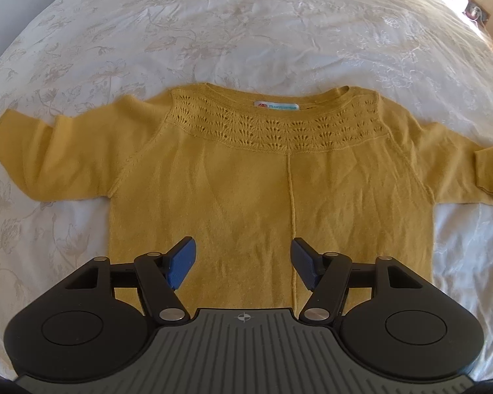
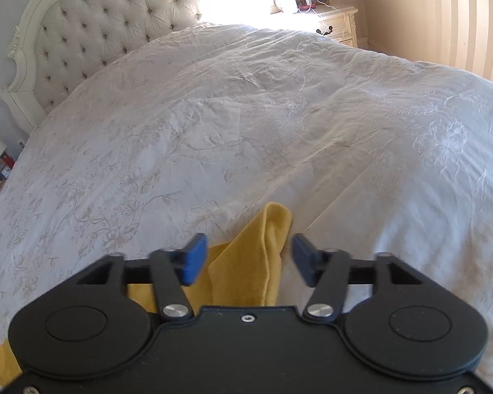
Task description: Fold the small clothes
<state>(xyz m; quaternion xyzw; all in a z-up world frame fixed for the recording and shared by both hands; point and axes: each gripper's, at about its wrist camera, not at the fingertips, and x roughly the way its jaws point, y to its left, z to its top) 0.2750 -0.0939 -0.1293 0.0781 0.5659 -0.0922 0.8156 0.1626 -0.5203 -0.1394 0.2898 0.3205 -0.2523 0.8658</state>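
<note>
While both grippers hang over the bed, the fold has not begun:

Left gripper (image 1: 243, 262): jaws apart, nothing between the blue pads (image 1: 182, 261); it points steeply down over the lower middle of the sweater.

Right gripper (image 2: 248, 259): jaws apart; a raised fold of yellow knit stands in the gap between the pads, and neither pad appears to press on it (I judge it free, not held).

Sweater (image 1: 246, 170): mustard-yellow, spread flat on the bedspread (image 1: 246, 32), neck and label (image 1: 276, 106) toward 12 o'clock, one sleeve running out to 9 o'clock and the other to 3 o'clock, centre seam running down to 6 o'clock.

Sleeve end (image 2: 266, 256): in the right wrist view it rises from 6 o'clock to a blunt tip toward 12 o'clock, lying on the cover.

Step in hand: garment laid out, first fold still to make; by my reading a sleeve comes first.

Next move calls for: closing on the sleeve cuff, then carrying it across the body without dragging the rest askew.

Left view only: the whole garment, lace yoke, both sleeves.

Right view only: tufted headboard (image 2: 92, 23) at 10 o'clock, nightstand (image 2: 335, 23) at 1 o'clock, and how the sleeve end stands up.
</note>
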